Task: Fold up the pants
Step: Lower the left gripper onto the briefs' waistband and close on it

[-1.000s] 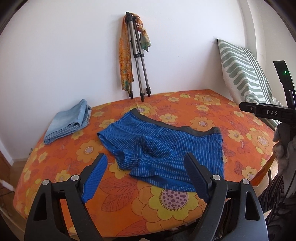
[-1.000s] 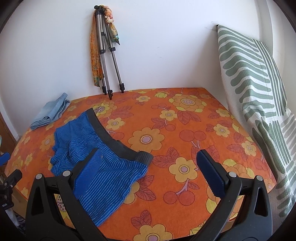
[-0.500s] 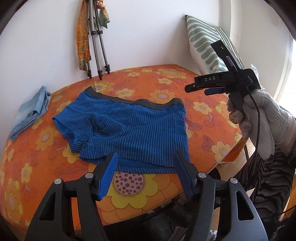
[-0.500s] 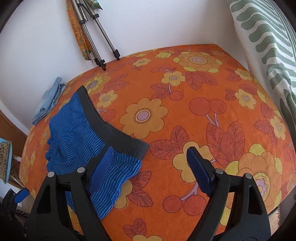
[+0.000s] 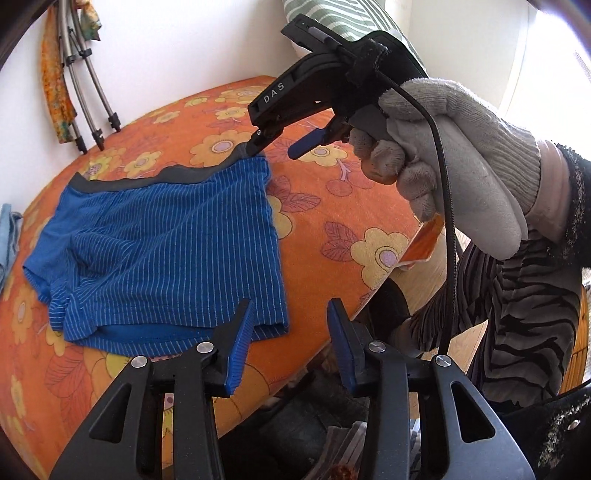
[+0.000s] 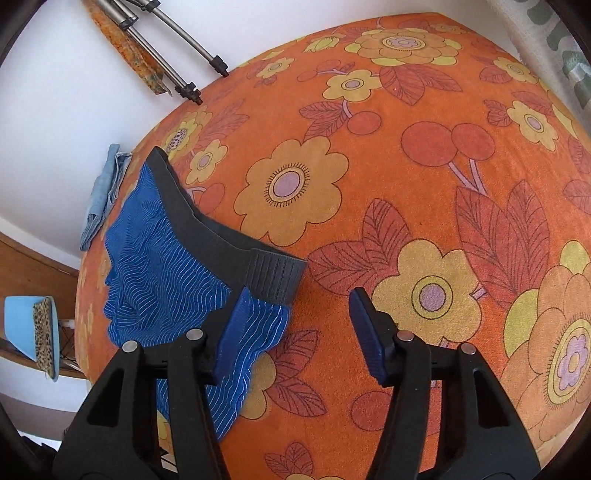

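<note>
Pants: your blue striped shorts (image 5: 162, 251) lie spread flat on the orange flowered cover, dark waistband (image 5: 147, 181) on the far side, leg hems toward you at the near edge; the left leg is rumpled, with a fold along its hem
Waistband corner: in your right wrist view the ribbed end of the waistband (image 6: 275, 277) lies flat on the cover, just ahead of the right claw's left finger
Right claw: your right claw (image 6: 295, 328) stands released, fingers wide apart and nothing between them; its left pad (image 6: 232, 328) sits over the blue cloth just below the waistband corner, its right pad (image 6: 369, 332) over bare cover; whether the left pad touches the cloth you cannot tell
Right claw from the left view: it (image 5: 277, 146) points down at the waistband's right corner, one tip at the dark band, held by your gloved right hand (image 5: 450, 162), a black cable running down from it
Left claw: your left claw (image 5: 288, 343) is released too, holding nothing; its left pad (image 5: 240, 347) overlaps the near right hem corner of the shorts, its right pad (image 5: 340, 343) sits past the edge of the cover
Cover: the orange flowered cover (image 6: 424, 166) carries the shorts
Folded denim: a pale blue folded piece (image 6: 105, 192) lies at the far left of the cover, apart from the shorts
Tripod: a folded tripod (image 5: 86, 85) with an orange scarf (image 5: 55, 96) leans on the white wall behind
Pillow: a green-striped pillow (image 5: 347, 18) stands at the far right corner
</note>
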Available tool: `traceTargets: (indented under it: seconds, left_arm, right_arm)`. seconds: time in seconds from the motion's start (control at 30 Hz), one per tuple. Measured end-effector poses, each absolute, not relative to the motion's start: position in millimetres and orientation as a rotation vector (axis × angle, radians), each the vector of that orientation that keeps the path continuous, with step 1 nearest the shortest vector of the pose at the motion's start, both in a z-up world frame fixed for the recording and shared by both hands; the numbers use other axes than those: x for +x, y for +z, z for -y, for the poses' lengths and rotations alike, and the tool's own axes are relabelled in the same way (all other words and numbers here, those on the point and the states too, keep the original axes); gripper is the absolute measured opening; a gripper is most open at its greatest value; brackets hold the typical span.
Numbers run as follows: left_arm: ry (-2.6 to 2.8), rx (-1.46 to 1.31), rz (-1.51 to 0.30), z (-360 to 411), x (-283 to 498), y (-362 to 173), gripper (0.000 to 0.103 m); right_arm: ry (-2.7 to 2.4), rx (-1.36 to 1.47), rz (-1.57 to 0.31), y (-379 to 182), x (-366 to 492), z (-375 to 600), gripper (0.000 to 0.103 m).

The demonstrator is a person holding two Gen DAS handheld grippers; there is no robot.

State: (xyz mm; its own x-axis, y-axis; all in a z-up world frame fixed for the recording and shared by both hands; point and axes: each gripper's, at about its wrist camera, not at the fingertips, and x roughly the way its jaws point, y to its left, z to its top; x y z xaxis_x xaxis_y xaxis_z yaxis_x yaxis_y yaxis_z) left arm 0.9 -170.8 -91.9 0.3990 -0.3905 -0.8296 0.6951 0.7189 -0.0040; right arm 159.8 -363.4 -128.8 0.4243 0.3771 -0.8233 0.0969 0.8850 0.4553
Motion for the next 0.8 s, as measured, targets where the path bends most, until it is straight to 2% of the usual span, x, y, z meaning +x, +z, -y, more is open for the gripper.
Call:
traceTargets:
  seconds: [0.17,0.23,0.5,0.6,0.67,0.73,0.8]
  left_arm:
    - [-0.705,0.451,-0.923,182,4,-105,0.039]
    - [-0.688,0.474,-0.923,185,9,-109,0.034]
    - [-0.653,0.482,-0.952,179,25,-119,0.027]
    - [-0.655,0.480,-0.948,180,24,-119,0.027]
    - [-0.662,0.488,-0.942,183,22,-119,0.021]
    - [-0.669,0.500,-0.936,185,20,-119,0.010]
    - [-0.674,0.509,-0.930,185,20,-119,0.007]
  right_arm:
    - [0.189,0.525,-1.150,-136,164,366,0.051]
    - [0.202,0.536,-1.155,-138,164,365,0.050]
    - [0.230,0.551,-1.160,-138,164,365,0.049]
    - [0.255,0.554,-1.175,-140,165,359,0.039]
    - [0.251,0.534,-1.173,-140,165,354,0.038]
    - [0.255,0.517,-1.170,-139,166,351,0.036]
    - [0.260,0.524,-1.173,-140,166,351,0.032]
